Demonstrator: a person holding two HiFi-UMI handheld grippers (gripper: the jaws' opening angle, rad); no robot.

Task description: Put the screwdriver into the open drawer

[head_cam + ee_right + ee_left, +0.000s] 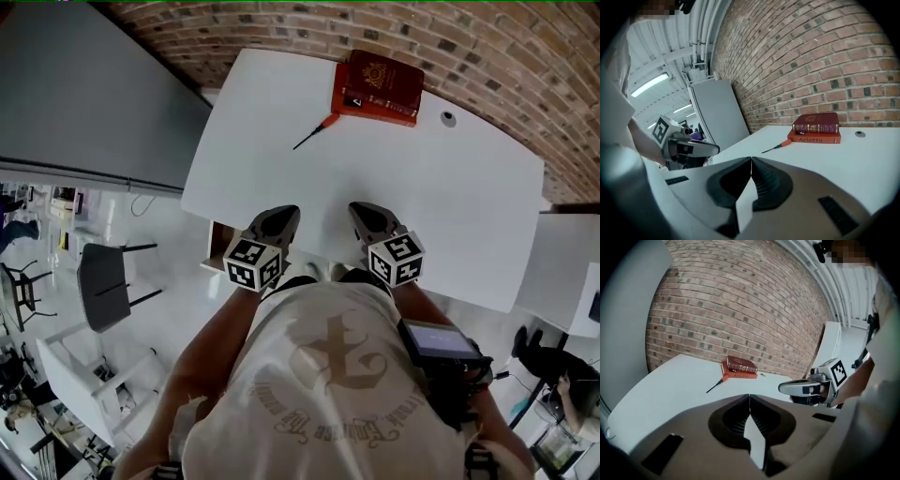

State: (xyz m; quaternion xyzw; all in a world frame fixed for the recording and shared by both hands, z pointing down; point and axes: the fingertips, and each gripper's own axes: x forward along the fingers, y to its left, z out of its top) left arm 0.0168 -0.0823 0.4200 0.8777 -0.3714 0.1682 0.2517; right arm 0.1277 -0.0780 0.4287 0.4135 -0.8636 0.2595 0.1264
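White table [422, 206], brick wall [525, 56], screwdriver [314, 133] beside books [378, 87]; left tongs [284, 214], right tongs [360, 210] pressed together

We found the room brightly and evenly lit. In the head view the white table [375, 178] came out nearly washed flat, with only faint, soft shadows, and the thin screwdriver [315, 131] stood out crisply against it. In the right gripper view, strip lights [649, 84] glowed on the ceiling. Both gripper views bowed the brick wall [740, 310] strongly, went black at the corners, and looked soft in the nearest foreground.
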